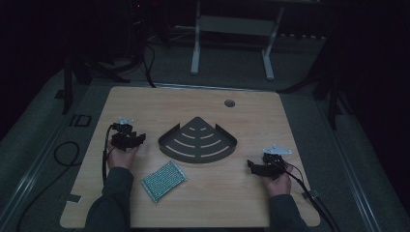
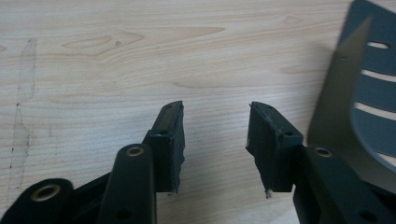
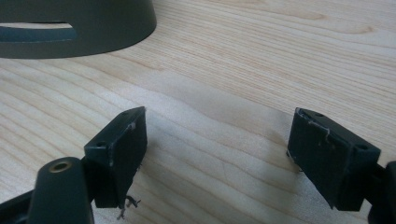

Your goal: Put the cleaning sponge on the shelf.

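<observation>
A dark grey fan-shaped corner shelf [image 1: 198,140] with curved slots lies in the middle of the wooden table [image 1: 251,116]. A green dotted sponge pad [image 1: 164,180] lies flat in front of it, to the left. My left gripper [image 1: 140,138] rests left of the shelf, open and holding nothing; its own view shows the shelf's rim [image 2: 336,88] at the right. My right gripper [image 1: 250,166] sits to the right of the shelf, open wide and holding nothing, with the shelf's wall [image 3: 93,28] at the upper left of its view.
A round cable hole [image 1: 229,103] is in the table's far side. Cables trail from both grippers off the table edges. A white-legged frame [image 1: 232,43] stands on the floor beyond the table. The room is dark.
</observation>
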Demonstrator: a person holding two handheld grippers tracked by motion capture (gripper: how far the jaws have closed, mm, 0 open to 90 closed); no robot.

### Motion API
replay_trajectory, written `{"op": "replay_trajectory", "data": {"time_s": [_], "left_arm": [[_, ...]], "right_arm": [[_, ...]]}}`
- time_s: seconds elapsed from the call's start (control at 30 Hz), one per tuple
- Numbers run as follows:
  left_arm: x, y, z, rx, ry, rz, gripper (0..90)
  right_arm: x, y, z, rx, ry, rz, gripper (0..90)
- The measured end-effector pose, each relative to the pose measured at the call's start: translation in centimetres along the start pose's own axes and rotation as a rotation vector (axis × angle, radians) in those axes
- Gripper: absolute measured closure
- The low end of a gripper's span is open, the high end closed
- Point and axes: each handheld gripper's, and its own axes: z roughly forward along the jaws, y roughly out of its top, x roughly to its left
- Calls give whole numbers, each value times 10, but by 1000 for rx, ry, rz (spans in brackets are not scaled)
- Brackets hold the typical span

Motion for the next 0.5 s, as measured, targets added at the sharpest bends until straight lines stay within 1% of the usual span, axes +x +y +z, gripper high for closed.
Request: {"op": "replay_trajectory", "data": {"time_s": [0.1, 0.13, 0.17, 0.2, 0.23, 0.3, 0.33, 0.4, 0.5], "left_arm": [[0, 1, -4, 0, -36, 3, 591], [0, 1, -4, 0, -36, 3, 591], [0, 1, -6, 6, -52, 8, 591], [0, 1, -6, 6, -52, 8, 593], [-1, 2, -10, 15, -72, 14, 593], [-3, 1, -13, 20, -100, 14, 597], [-5, 1, -14, 24, -116, 19, 597], [-8, 1, -18, 29, -131, 39, 604], [-11, 0, -25, 22, -168, 50, 625]], "right_arm": [[0, 0, 0, 0, 0, 0, 193], [0, 0, 0, 0, 0, 0, 193], [0, 0, 0, 0, 0, 0, 193], [0, 0, 0, 0, 0, 0, 193], [0, 0, 0, 0, 0, 0, 193], [0, 0, 0, 0, 0, 0, 193], [0, 0, 0, 0, 0, 0, 193], [0, 0, 0, 0, 0, 0, 193], [0, 0, 0, 0, 0, 0, 193]]}}
